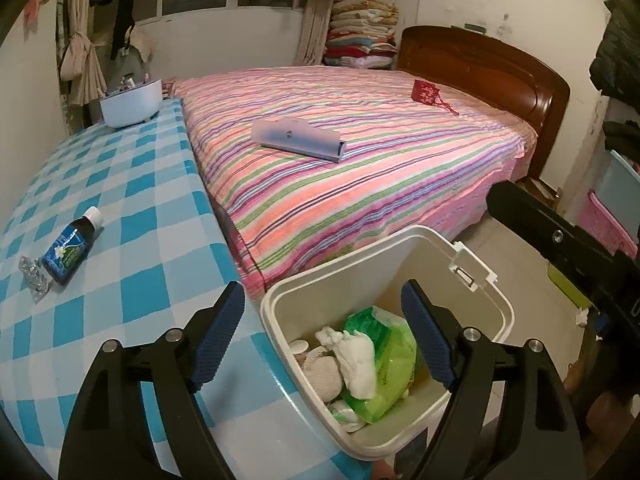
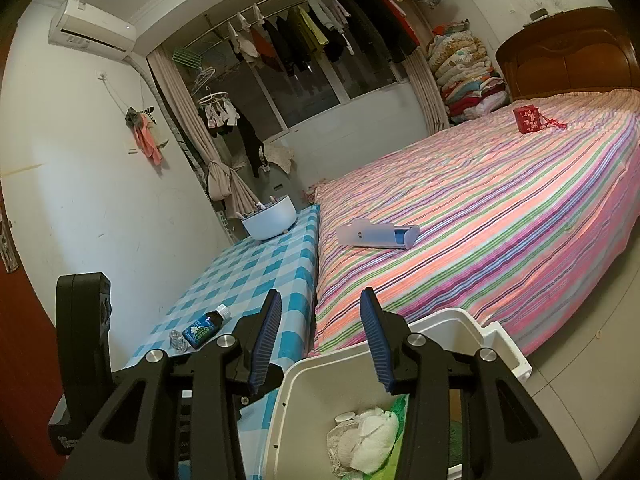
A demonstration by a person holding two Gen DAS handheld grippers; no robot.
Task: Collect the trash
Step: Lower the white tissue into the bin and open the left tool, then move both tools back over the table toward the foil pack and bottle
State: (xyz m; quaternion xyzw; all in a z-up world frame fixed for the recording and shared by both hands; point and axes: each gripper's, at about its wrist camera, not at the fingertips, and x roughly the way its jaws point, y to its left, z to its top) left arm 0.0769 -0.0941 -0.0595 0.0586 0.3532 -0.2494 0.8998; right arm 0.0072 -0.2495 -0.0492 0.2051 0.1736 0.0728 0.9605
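Over the open white bin my left gripper hung with its blue pads spread wide and nothing between them; a crumpled white tissue lay just below on a green wipes packet, among pale round scraps at the bottom. I judged that piece delivered, so the step in hand was to get clear and go for the next one. My right gripper sat at the bin's near rim, jaws a moderate way apart and gripping nothing; from that camera I could not tell whether either finger touched the bin wall.

What remained was on the blue checked tablecloth, well apart from the bin: a dark bottle with a blue label and white cap, lying on its side, and a crinkled clear wrapper touching its base. To do it well, I reckoned I should lift straight up before swinging across, so the fingers would not catch the bin's rim or tip it. The wrapper looked thin and flat against the cloth, so I thought a low, nearly closed approach would pinch it without dragging fabric. The bottle seemed likely to roll, so gripping across its body, not along it, looked safer. The striped bed held a grey-blue case and a small red bag; I could not say whether either was rubbish.
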